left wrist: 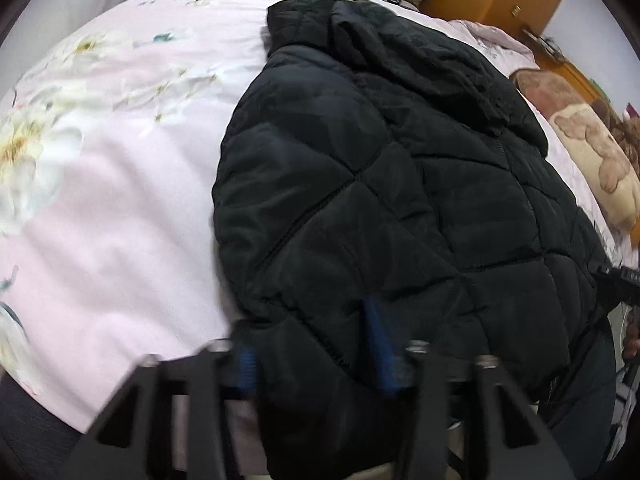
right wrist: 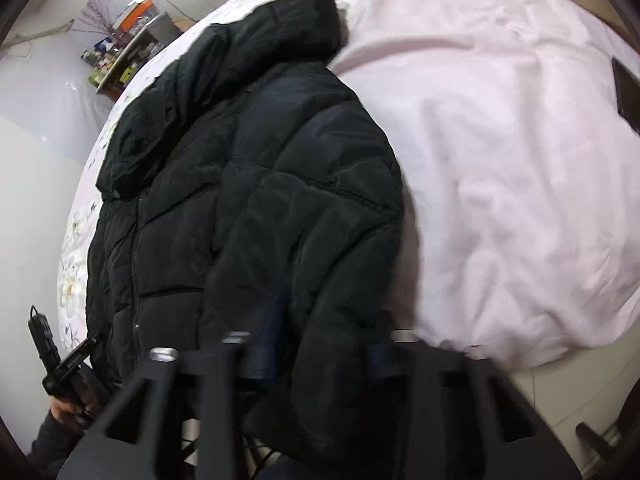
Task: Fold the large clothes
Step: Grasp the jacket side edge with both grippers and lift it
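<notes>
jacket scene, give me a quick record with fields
garment: black quilted jacket, spread flat, zipped
surface: pink floral bedspread
collar: at the far end, away from the grippers
left gripper: closed on the jacket's near hem
right gripper: closed on the near hem on the other side
beside bed: brown patterned blanket
fold: not yet begun

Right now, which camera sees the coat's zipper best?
The right wrist view: the zipper runs clearly down the black puffer jacket from collar to hem. In the left wrist view the zipper is only a faint, partly shadowed line far to the right.
</notes>
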